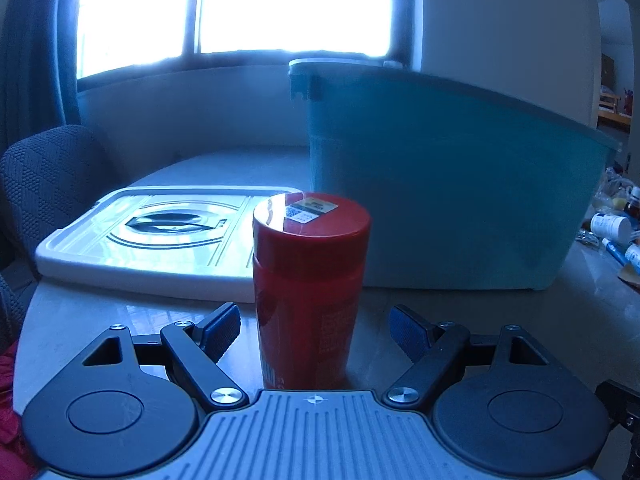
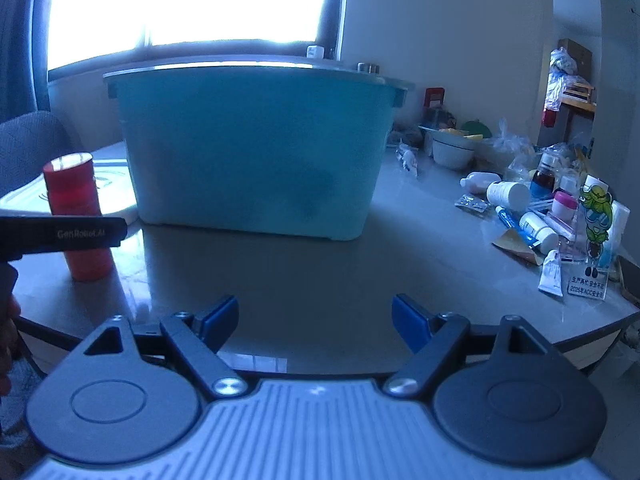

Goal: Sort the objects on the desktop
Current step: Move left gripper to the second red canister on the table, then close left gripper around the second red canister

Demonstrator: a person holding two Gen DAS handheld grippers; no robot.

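Note:
A red cylindrical canister (image 1: 310, 280) with a red lid stands upright on the table, between the open fingers of my left gripper (image 1: 316, 330); neither pad touches it. It also shows in the right wrist view (image 2: 78, 216) at the left, partly crossed by the left gripper's black body (image 2: 60, 234). A large teal plastic bin (image 1: 448, 184) stands behind it, also seen in the right wrist view (image 2: 256, 152). My right gripper (image 2: 314, 322) is open and empty over bare table in front of the bin.
The bin's white lid (image 1: 160, 236) lies flat to the left of the bin. A pile of small bottles, tubes and packets (image 2: 540, 216) and a bowl (image 2: 452, 148) crowd the table's right side. A grey chair (image 1: 44, 184) stands at the left.

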